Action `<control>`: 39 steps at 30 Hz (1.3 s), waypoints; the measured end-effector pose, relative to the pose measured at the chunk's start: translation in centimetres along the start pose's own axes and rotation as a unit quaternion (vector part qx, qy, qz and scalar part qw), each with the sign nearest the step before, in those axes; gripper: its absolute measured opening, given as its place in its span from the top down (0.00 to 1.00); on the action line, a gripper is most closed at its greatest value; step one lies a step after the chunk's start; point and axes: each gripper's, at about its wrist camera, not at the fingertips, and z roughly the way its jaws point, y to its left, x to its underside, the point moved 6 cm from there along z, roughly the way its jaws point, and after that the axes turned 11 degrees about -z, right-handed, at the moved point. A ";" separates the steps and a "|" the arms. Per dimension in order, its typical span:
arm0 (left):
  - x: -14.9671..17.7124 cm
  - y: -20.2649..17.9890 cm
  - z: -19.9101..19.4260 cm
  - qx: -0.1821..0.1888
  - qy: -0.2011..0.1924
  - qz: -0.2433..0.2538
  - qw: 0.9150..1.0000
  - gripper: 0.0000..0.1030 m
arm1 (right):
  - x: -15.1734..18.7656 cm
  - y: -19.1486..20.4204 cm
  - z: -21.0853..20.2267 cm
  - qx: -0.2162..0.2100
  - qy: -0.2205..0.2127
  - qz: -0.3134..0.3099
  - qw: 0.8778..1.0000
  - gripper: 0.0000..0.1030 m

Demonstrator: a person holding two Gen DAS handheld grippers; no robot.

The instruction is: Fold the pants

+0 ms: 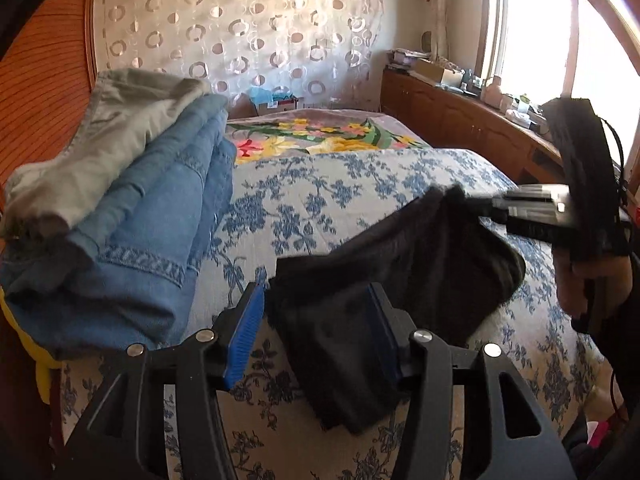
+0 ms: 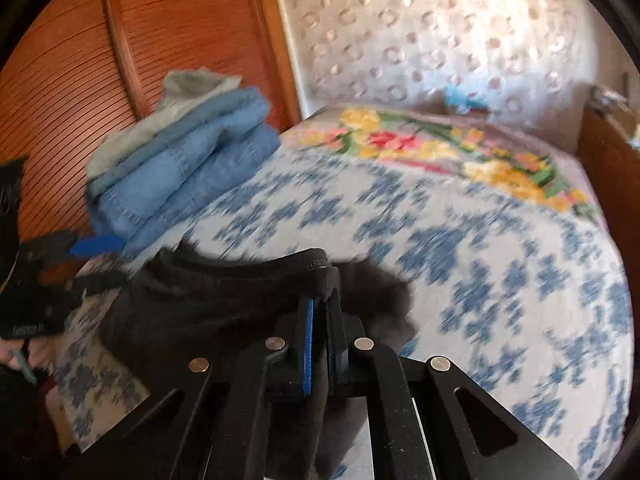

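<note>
Black pants [image 1: 384, 280] lie partly folded on the blue-flowered bedspread [image 1: 320, 200]. My left gripper [image 1: 316, 336] is open, its blue pads on either side of the near fold of the pants. My right gripper [image 1: 496, 204] is shut on the far edge of the pants and lifts it off the bed. In the right wrist view the right gripper [image 2: 320, 312] pinches the hemmed edge of the black pants [image 2: 208, 296]. The left gripper [image 2: 96, 245] shows at the left of that view with its blue pad beside the cloth.
A stack of folded blue jeans [image 1: 152, 216] with a grey garment [image 1: 104, 136] on top lies at the left of the bed, next to a wooden wardrobe [image 1: 40, 92]. A floral blanket [image 1: 320, 136] covers the far end. A cluttered wooden cabinet [image 1: 460, 108] runs under the window.
</note>
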 end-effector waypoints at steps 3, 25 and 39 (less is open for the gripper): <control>0.6 -0.1 0.1 0.003 0.005 -0.002 1.000 0.48 | 0.0 -0.5 0.5 0.022 0.010 0.006 1.000 0.95; 4.9 -0.7 -0.2 0.011 0.039 -0.008 0.999 0.48 | 6.3 3.0 -4.8 0.010 0.022 -0.020 1.000 0.59; 5.6 -0.8 0.7 0.012 0.052 -0.003 0.999 0.50 | 6.0 2.9 -2.7 -0.001 0.045 -0.031 0.998 0.52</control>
